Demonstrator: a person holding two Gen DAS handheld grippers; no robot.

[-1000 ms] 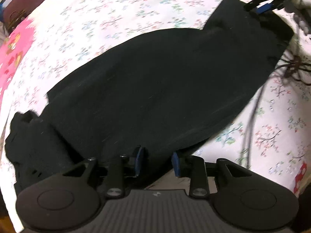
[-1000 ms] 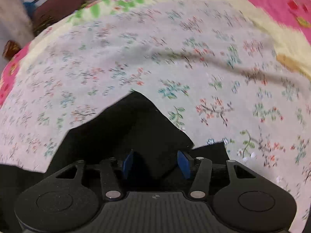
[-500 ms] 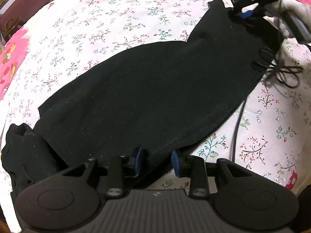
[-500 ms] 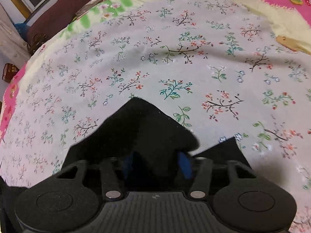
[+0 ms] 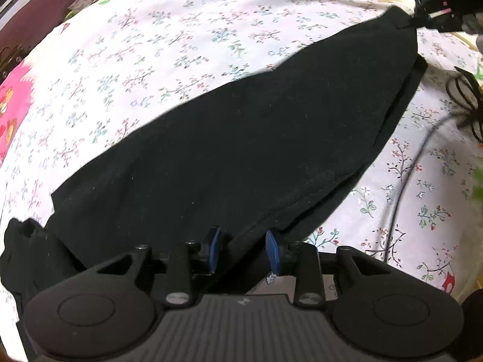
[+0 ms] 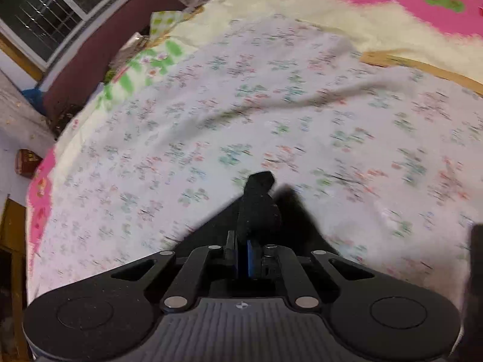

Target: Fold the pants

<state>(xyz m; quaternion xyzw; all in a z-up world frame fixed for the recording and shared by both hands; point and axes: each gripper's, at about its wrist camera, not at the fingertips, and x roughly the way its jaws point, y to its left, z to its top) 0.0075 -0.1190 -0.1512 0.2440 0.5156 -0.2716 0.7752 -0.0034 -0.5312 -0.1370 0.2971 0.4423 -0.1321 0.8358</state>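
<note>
The pants (image 5: 241,138) are black and lie across a bed sheet (image 5: 169,45) that is white with small flowers. In the left wrist view the cloth makes one long dark band, wide at the near end and narrower toward the far right corner. Its surface is mostly smooth, with a second layer showing along the lower right edge. A bunched part of the cloth lies at the near left.

The left gripper (image 5: 243,250) stands partly open over the near edge of the pants. The cloth runs between its blue pads (image 5: 215,249), but I cannot tell if they press on it.

The right gripper (image 6: 243,259) is closed on a corner of the pants (image 6: 259,208), and this corner stands up from the jaws in a narrow twisted tip. In the left wrist view it (image 5: 434,15) pinches the far corner. A black cable (image 5: 407,175) lies on the sheet beside the pants.
</note>
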